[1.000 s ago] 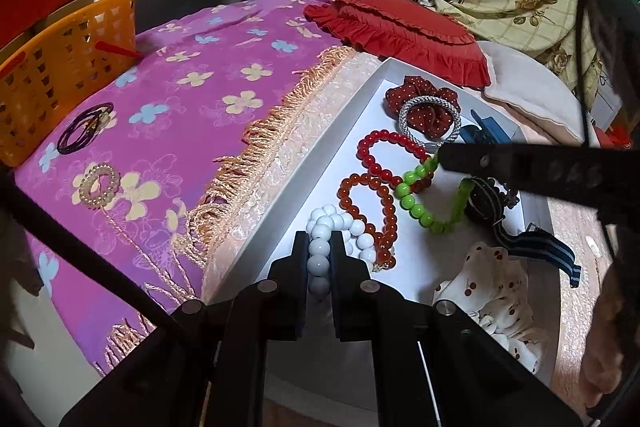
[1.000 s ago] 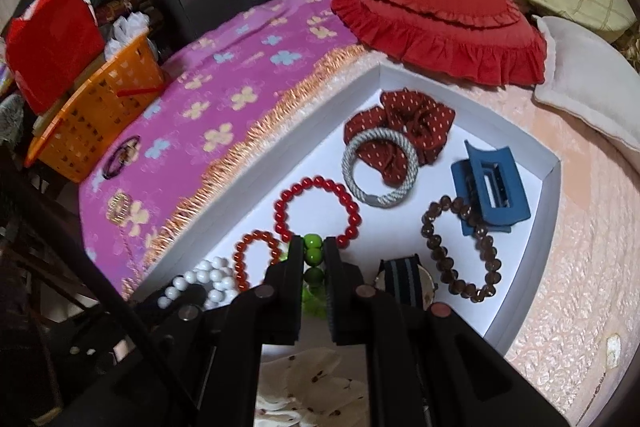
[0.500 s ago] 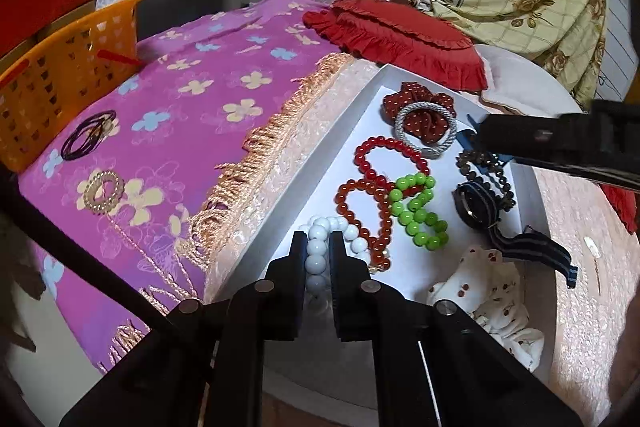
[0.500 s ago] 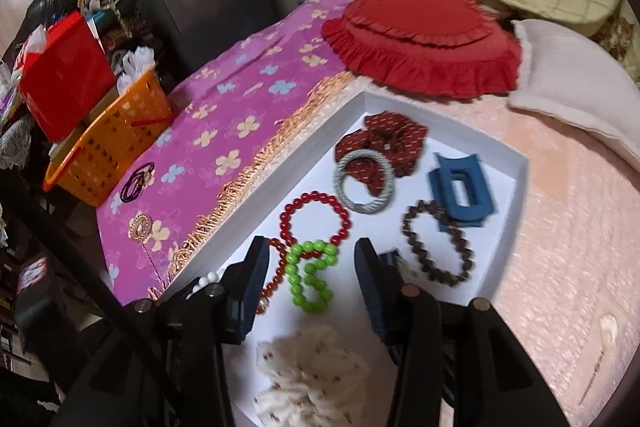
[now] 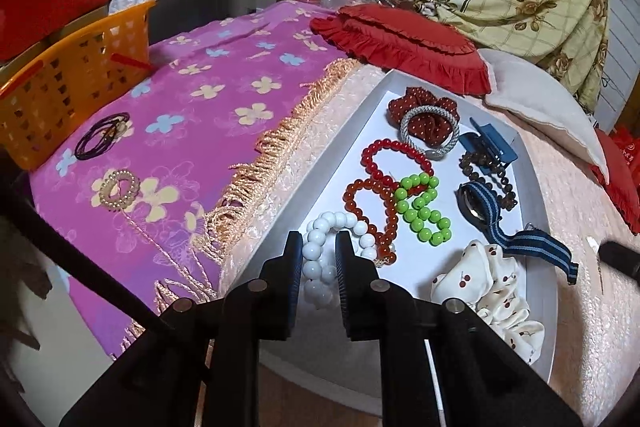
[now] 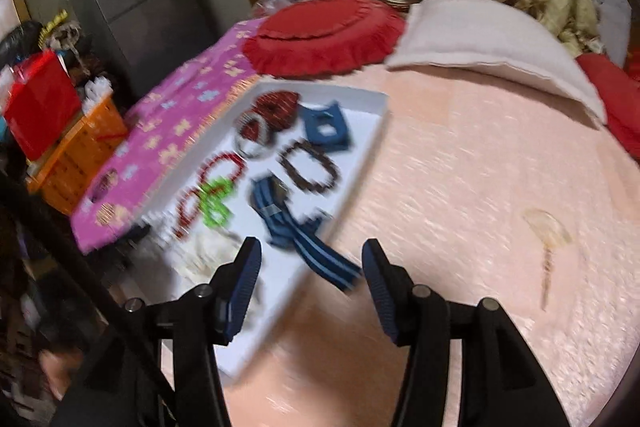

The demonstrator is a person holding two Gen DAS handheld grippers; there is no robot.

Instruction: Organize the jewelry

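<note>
A white tray (image 5: 348,131) on the bed holds a white bead bracelet (image 5: 320,259), an orange-red one (image 5: 370,205), a red one (image 5: 394,157), a green one (image 5: 424,207), a brown one, scrunchies, a blue claw clip (image 5: 490,143) and a striped strap (image 5: 516,235). My left gripper (image 5: 317,255) has its jaws slightly parted around the white bracelet, which rests on the tray. My right gripper (image 6: 311,269) is open and empty, above the tray's near right edge (image 6: 360,167); that view is blurred. A pearl ring (image 5: 119,189) and dark hair ties (image 5: 103,135) lie on the purple cloth.
An orange basket (image 5: 68,79) stands at the left of the purple floral cloth (image 5: 200,99). A red round cushion (image 5: 404,43) and a white pillow (image 6: 492,39) lie behind the tray. Pink bedspread (image 6: 480,187) spreads to the right.
My right gripper let go of the green bracelet, opened and pulled back to the right. My left gripper's jaws have parted a little around the white bracelet.
</note>
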